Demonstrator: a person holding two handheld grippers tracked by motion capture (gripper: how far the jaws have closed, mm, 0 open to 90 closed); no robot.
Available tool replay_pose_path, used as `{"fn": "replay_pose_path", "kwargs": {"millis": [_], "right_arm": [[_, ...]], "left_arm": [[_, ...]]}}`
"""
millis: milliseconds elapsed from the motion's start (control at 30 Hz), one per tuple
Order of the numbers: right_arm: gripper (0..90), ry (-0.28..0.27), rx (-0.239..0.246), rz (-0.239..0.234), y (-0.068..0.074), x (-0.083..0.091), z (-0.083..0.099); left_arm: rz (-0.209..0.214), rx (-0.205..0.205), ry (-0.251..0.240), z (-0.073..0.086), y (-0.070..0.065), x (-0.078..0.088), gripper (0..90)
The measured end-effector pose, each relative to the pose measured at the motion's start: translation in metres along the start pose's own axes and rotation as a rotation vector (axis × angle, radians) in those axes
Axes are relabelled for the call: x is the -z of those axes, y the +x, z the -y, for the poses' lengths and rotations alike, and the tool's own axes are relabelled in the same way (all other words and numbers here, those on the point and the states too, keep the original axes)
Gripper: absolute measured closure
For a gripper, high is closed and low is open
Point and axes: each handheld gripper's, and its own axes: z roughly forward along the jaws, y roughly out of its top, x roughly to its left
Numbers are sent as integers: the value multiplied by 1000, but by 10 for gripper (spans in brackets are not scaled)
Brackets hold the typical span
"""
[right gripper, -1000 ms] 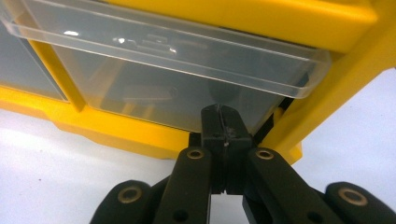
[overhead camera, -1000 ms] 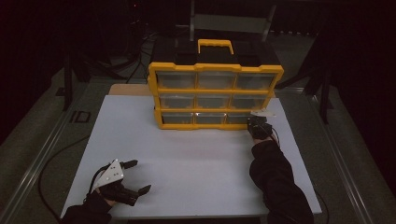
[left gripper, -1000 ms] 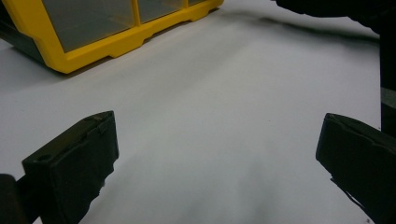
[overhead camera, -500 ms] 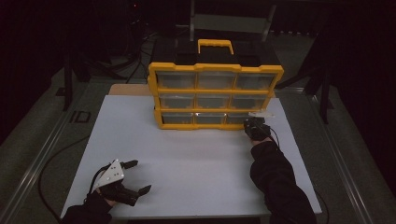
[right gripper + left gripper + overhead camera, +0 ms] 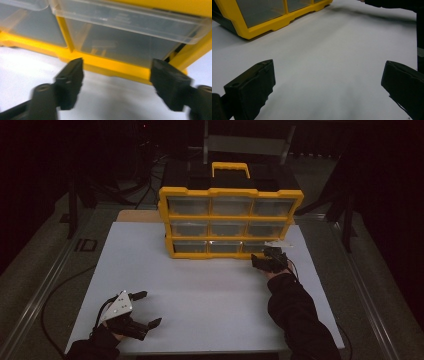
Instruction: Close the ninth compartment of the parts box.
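Now at the yellow drawer organizer (image 5: pixel 231 222), standing upright toward the far side of the white tabletop (image 5: pixel 210 295). Right gripper (image 5: pixel 268 261) just in front of its bottom-right drawer (image 5: pixel 125 46), jaws just opened and spread wide, nothing between them; drawer front dead ahead, long axis running across the jaw gap. Drawer apparently flush in its frame. Left gripper (image 5: pixel 134 312) well short of the organizer, near the tabletop's near-left corner, jaws likewise spread and empty. Right hand clearly nearer to the organizer.
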Motion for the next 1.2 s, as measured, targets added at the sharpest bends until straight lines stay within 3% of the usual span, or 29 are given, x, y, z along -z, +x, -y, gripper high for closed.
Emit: {"fn": "replay_pose_path", "kwargs": {"millis": [100, 233, 367, 533, 600, 800, 867, 933, 1167, 1200], "right_arm": [[78, 19, 19, -39, 1, 0, 1], [73, 8, 10, -63, 1, 3, 3], [72, 19, 44, -81, 4, 4, 5], [73, 4, 53, -112, 5, 5, 8], [73, -19, 93, -71, 8, 6, 9], [74, -67, 124, -134, 15, 13, 6], [74, -73, 132, -188, 17, 15, 3], [76, -79, 141, -180, 18, 17, 1], [81, -117, 126, -293, 19, 25, 1], [81, -111, 132, -289, 20, 26, 1]], "left_arm": [[-2, 2, -1, 0, 0, 0, 0], [-7, -3, 3, 0, 0, 0, 0], [-9, -10, 8, 0, -1, -1, 0], [-13, -7, 2, -1, 0, 1, 0], [-15, -6, -5, -1, 0, 1, 0], [-11, -2, -8, -1, 0, 2, 0], [-17, -3, -4, -1, 1, 1, 0], [-12, 5, -11, -1, 2, 2, 0], [-15, 4, -9, 0, 2, 3, 0], [-20, -2, -2, 1, 2, 3, 0]]}}
